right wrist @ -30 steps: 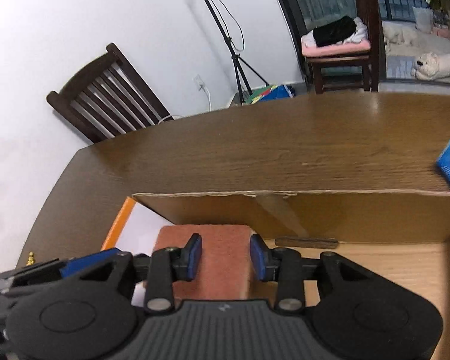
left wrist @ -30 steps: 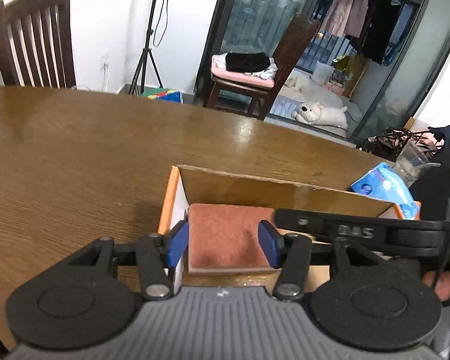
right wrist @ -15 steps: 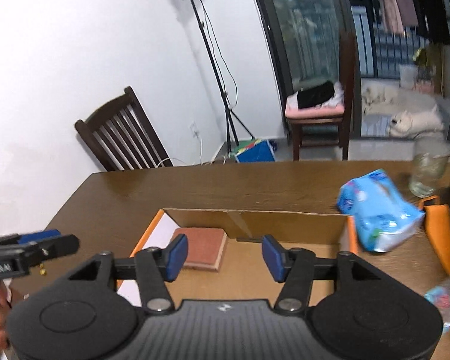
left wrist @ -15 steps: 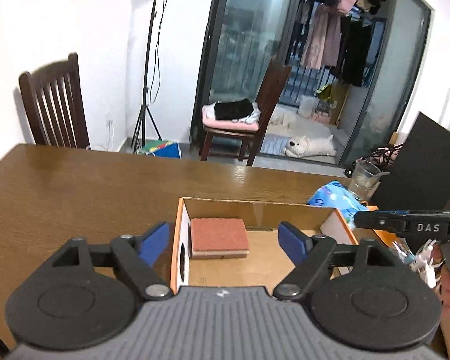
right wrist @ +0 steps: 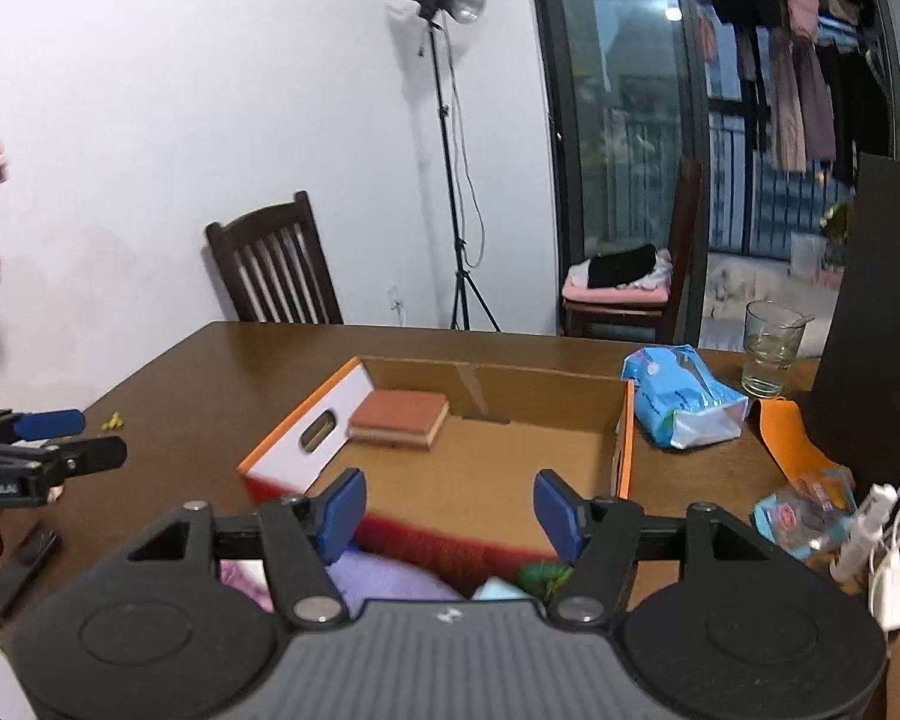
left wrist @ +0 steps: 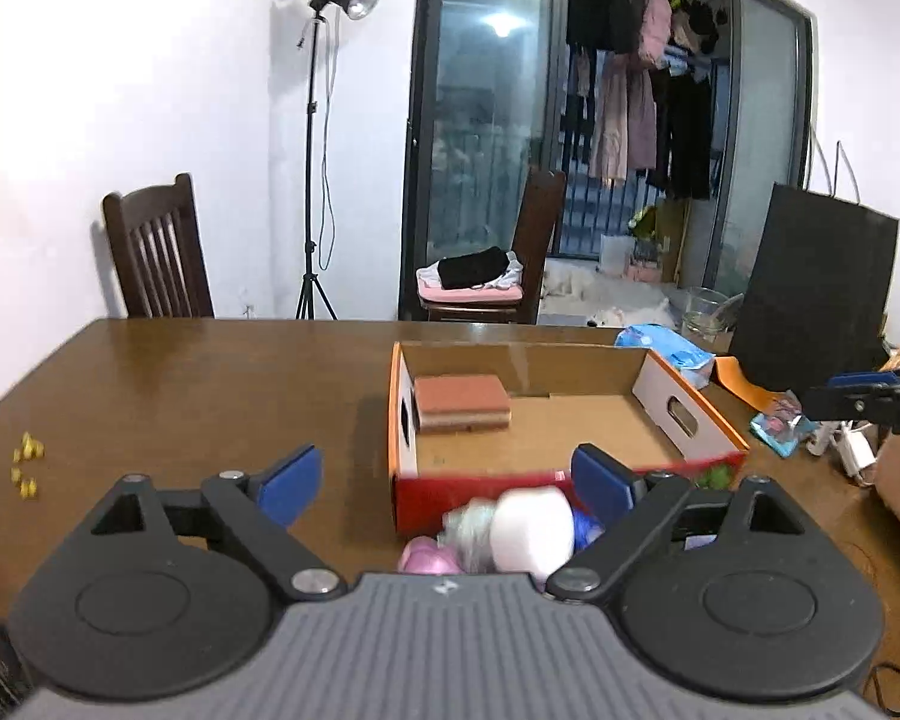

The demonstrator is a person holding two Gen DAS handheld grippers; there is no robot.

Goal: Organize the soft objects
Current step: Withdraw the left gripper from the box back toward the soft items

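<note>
Both grippers have pulled back from the cardboard box (left wrist: 678, 414) since a second ago, when their blue pads flanked the brown sponge (left wrist: 461, 403) inside it; sponge now lies alone, flat, in the box's far-left corner against the left wall, about 11 o'clock from the box centre in the left wrist view. Left gripper (left wrist: 444, 483): jaws opening, spread wide, nothing between the pads, only table and box front seen past them. Right gripper (right wrist: 449, 507): jaws opening too, apart, nothing gripped, box interior visible in the gap. Box is open-topped, orange rim, white side panels with hand-hole cutouts, red front panel; rest of the floor is bare cardboard. Just in front of the box, at 6 o'clock, a blurred heap of soft things (left wrist: 513, 531): white, pink, lilac, a green bit at the right; individual items can't be told apart. Blue tissue pack (right wrist: 681, 396) lies on the wooden table (left wrist: 180, 384) at 2 o'clock from the box, printing on it unreadable. Glass (right wrist: 771, 348) stands beyond the pack, next to a black bag (right wrist: 870, 324). Orange flap (right wrist: 786, 429) and a small blue wrapped packet (right wrist: 807, 510) at 3 o'clock, white cable stuff at right edge. Small yellow bits (left wrist: 27, 462) on the table at 9 o'clock. No readable writing anywhere now; lettering on the left gripper's side is blurred in the right wrist view. Behind: dark wooden chair (right wrist: 273, 267), light stand (right wrist: 447, 138), second chair with folded clothes (right wrist: 627, 276).
</note>
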